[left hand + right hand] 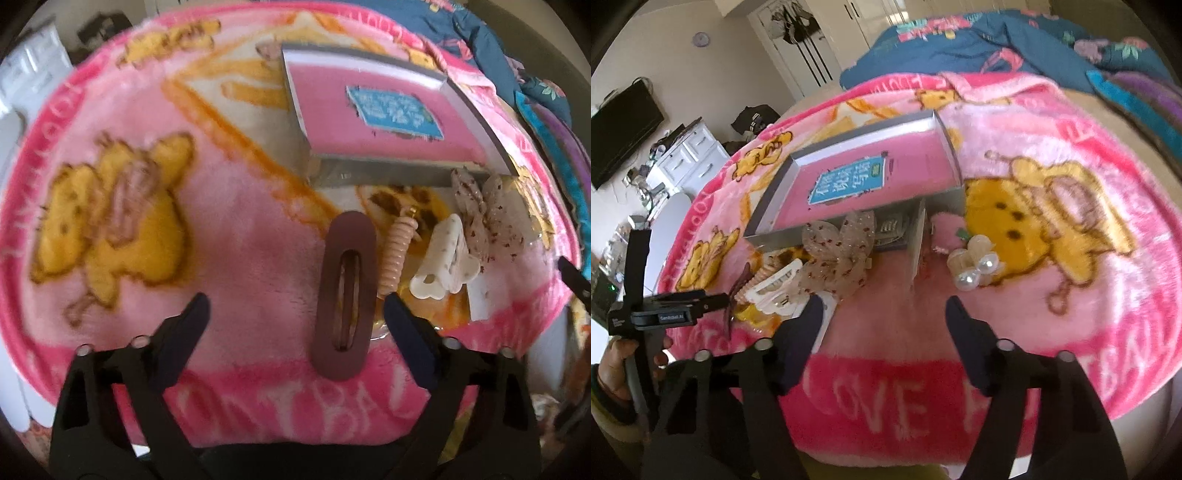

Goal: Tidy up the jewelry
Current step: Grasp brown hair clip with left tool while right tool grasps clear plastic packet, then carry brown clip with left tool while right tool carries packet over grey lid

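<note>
Blanket (229,258): pink, spread over the bed as the work surface.
Box (871,177): open tray at the far side, probably where the pieces go.
Brown clip (345,295): lies flat between the left tool (295,314) jaws, untouched.
Left tool: gaping, lined up to grab it.
Right tool (882,314): parted, empty, short of the pearl clip (975,267).

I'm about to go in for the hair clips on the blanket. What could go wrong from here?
1. The brown oval clip lies flat on the plush blanket; the left hand-held gripper, open, may pinch fleece or slide off.
2. The beige ridged clip and white claw clip crowd it and could get knocked.
3. The right hand-held gripper has nothing between its fingers.
</note>
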Demonstrator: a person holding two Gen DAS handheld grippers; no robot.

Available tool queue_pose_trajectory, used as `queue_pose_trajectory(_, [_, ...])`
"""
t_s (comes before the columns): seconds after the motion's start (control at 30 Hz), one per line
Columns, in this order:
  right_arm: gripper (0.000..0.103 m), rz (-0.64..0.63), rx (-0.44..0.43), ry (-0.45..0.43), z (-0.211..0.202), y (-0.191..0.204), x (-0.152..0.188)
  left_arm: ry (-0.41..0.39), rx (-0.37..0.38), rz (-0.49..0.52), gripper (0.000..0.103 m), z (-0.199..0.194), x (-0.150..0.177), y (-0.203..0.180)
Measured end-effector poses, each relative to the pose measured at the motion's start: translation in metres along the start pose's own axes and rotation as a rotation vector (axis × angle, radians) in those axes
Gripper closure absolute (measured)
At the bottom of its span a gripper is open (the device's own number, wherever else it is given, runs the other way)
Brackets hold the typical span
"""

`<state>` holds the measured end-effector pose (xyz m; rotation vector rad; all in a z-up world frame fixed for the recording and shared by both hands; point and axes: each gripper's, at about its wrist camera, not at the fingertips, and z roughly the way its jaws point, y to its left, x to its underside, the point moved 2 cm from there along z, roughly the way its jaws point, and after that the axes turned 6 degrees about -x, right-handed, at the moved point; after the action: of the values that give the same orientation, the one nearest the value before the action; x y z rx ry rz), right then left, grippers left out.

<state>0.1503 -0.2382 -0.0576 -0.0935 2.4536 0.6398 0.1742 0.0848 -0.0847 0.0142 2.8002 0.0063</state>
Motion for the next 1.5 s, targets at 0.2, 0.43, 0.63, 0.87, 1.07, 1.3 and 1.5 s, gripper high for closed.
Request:
queue_pose_trajectory(0.2, [0.076,0.088,0.000,0.073,0.043,-0.023,-0.008,0.033,0.053,0.051,0.037,0.006,0.004,-0.003])
queue_pose_trajectory(0.43, [0.091,0.119,0.010,0.056,0.061,-0.034,-0.019,0.052,0.092,0.077,0.048,0.016,-0.005,-0.013])
queue_pose_trajectory(0.63, [0.094,0.065,-0.006,-0.011,0.041,-0.025,-0.019,0.051,0.159,0.064,0.082,0.019,-0.010,-0.015])
queue_pose_trajectory(0.87, [0.095,0.011,-0.019,-0.062,0.018,-0.014,-0.021,0.014,0.172,0.049,0.082,0.011,-0.010,-0.013])
queue_pose_trajectory(1.07, [0.095,-0.014,-0.048,-0.084,0.003,-0.004,-0.023,-0.048,0.163,0.006,0.082,-0.011,-0.009,0.005])
queue_pose_trajectory(1.3, [0.095,-0.053,-0.081,-0.117,-0.014,0.014,-0.032,-0.117,0.099,-0.003,0.082,-0.040,-0.016,0.020])
queue_pose_trajectory(1.5, [0.095,-0.089,-0.103,-0.168,-0.028,0.034,-0.056,-0.220,0.041,0.010,0.082,-0.076,-0.036,0.016])
